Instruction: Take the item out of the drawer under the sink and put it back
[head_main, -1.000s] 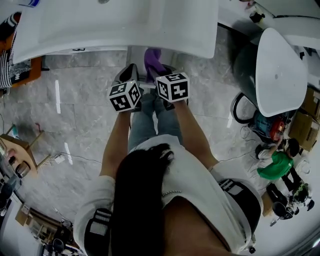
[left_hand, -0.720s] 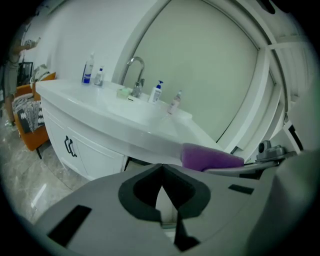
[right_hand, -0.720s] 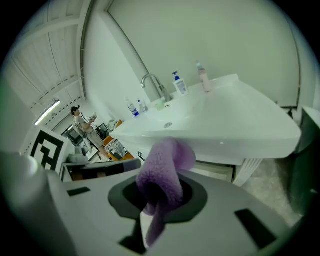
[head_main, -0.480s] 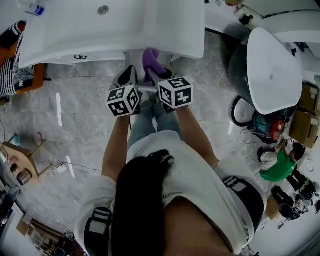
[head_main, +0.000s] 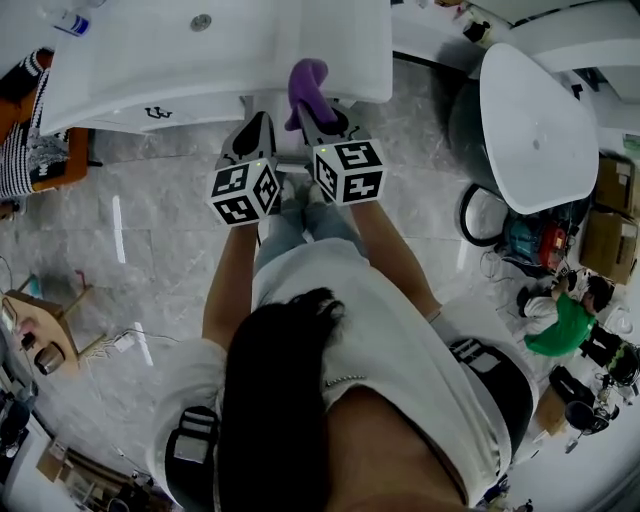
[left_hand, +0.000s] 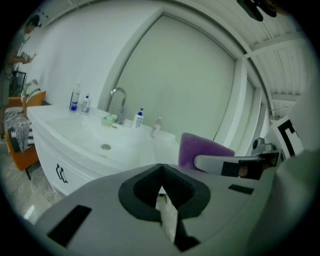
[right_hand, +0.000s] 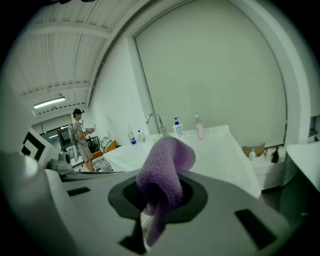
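At the sink's (head_main: 200, 60) front edge, the purple cloth (head_main: 305, 85) is noted clamped in the right gripper (head_main: 322, 122), whose jaws are clenched on its lower end. The cloth's long axis is run along the jaws, with its free end folded over toward the sink basin. The left gripper (head_main: 255, 135) is held just beside it, on the sink's drain side, jaws pressed together with nothing between.

The drawer is judged to lie under the sink rim, below and ahead of the cloth. None is seen open; only a dark handle (head_main: 152, 113) is seen on the front under the sink. The right hand is thus the nearer.

Labels on the bottles (right_hand: 177, 127) at the sink's back are too small to be read. Gripper cubes (head_main: 245, 192) are marked with black squares only.
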